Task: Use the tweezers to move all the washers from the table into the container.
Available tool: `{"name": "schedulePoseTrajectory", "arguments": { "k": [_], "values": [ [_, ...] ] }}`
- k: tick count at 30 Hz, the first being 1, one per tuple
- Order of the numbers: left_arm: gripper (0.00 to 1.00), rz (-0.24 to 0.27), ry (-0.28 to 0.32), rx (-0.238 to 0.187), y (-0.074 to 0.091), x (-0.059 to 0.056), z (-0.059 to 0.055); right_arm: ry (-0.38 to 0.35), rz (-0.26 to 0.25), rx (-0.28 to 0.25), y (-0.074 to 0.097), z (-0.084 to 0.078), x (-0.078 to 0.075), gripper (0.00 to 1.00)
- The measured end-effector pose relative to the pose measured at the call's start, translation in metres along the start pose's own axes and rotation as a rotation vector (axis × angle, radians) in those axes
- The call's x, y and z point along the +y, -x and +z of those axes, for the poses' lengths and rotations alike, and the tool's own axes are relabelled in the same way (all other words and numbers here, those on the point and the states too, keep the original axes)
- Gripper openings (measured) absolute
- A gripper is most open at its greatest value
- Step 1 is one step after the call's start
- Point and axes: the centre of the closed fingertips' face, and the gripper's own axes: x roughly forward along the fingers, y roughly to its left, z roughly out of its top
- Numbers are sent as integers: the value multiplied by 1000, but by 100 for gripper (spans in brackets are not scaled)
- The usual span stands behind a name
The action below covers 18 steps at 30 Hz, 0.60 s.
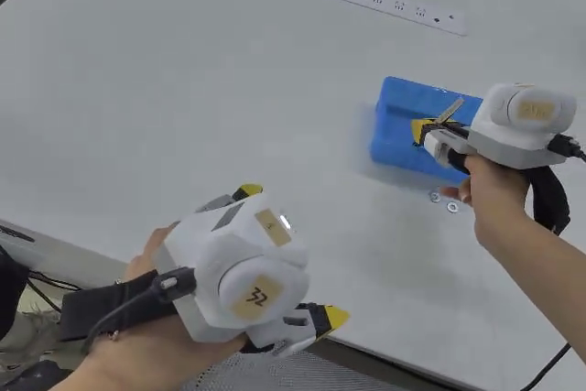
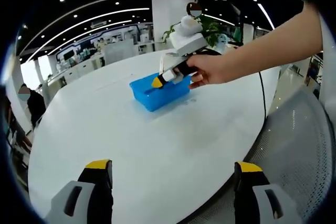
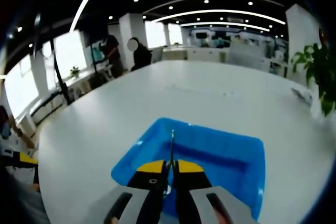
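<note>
— Washers [image 1: 435, 197] lie on the table [image 1: 183, 89], by the container's [image 1: 398, 139] near edge; open tabletop leftward.
— Right gripper [image 3: 170, 169] pinches tweezers [image 3: 171, 142] above it. Left gripper [image 2: 173, 177] gapes wide, empty, at the table's near edge.

My desk [image 1: 183, 89] looks smooth, matt white; the container [image 1: 396, 139] is glossy blue plastic; my tweezers [image 1: 449, 110] and the washers [image 1: 452, 208] are bare metal.

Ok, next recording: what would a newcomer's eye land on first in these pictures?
The bright blue container stands out on the white table, right of centre in the head view. Over it hangs the right hand-held gripper, shut on thin metal tweezers. Two small washers lie on the table close beside the container, and the left hand-held gripper is open near the table's edge.
</note>
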Motion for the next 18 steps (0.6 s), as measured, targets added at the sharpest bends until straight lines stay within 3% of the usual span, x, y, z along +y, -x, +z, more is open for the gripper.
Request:
{"name": "schedulePoseTrajectory", "arguments": {
  "k": [8, 10, 15, 18],
  "values": [
    [99, 8, -8, -6, 1, 1, 1, 3, 8, 3, 0, -1, 2, 4],
    [99, 23, -7, -41, 4, 3, 7, 5, 6, 5, -1, -1, 1, 4],
    [99, 38, 2, -73, 7, 7, 12, -8, 7, 10, 3, -1, -1, 4],
    [99, 39, -1, -72, 7, 7, 12, 3, -18, -40, 11, 10, -6, 4]
  ]
}}
